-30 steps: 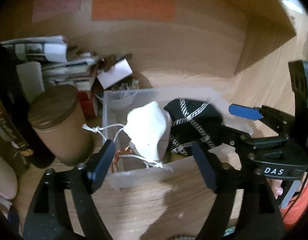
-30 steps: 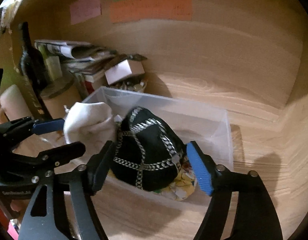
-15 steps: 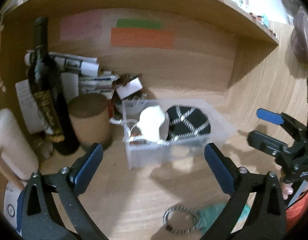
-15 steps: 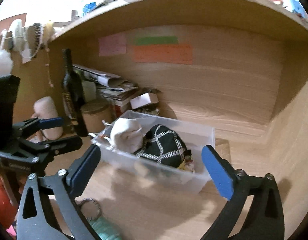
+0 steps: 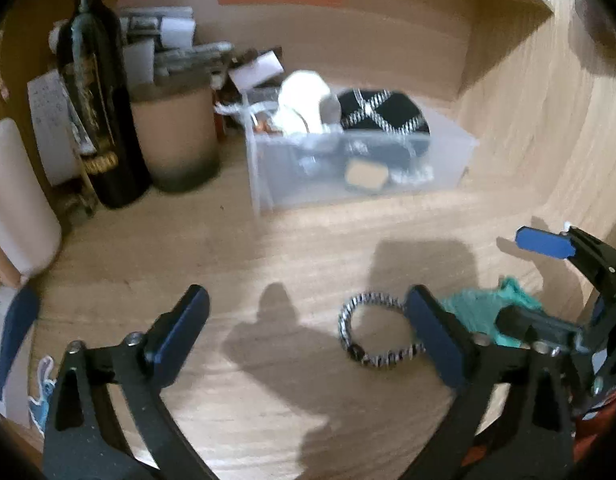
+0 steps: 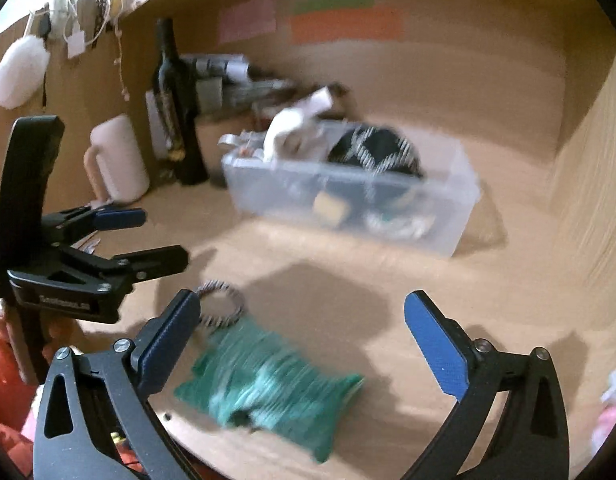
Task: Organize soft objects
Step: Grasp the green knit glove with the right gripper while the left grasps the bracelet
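A clear plastic bin (image 5: 447,160) (image 6: 455,208) stands at the back of the desk and holds a white mask (image 5: 300,100) (image 6: 286,130) and a black cap with white pattern (image 5: 383,114) (image 6: 375,152). A green knitted cloth (image 6: 268,380) (image 5: 483,312) lies on the desk near the front. A black-and-white braided band (image 5: 371,332) (image 6: 222,306) lies beside it. My left gripper (image 5: 308,332) is open and empty above the desk, just left of the band. My right gripper (image 6: 304,340) is open and empty above the green cloth.
A dark wine bottle (image 5: 98,92) (image 6: 174,100), a brown cylindrical canister (image 5: 174,132), a cream jug (image 6: 116,160) and a stack of papers (image 5: 164,40) stand at the back left. Wooden walls close the back and right. Bare desk lies between bin and grippers.
Both grippers have pulled back from the bin toward the front of the desk and dropped lower. The mask and cap stay in the bin. The green cloth and band have come into view.
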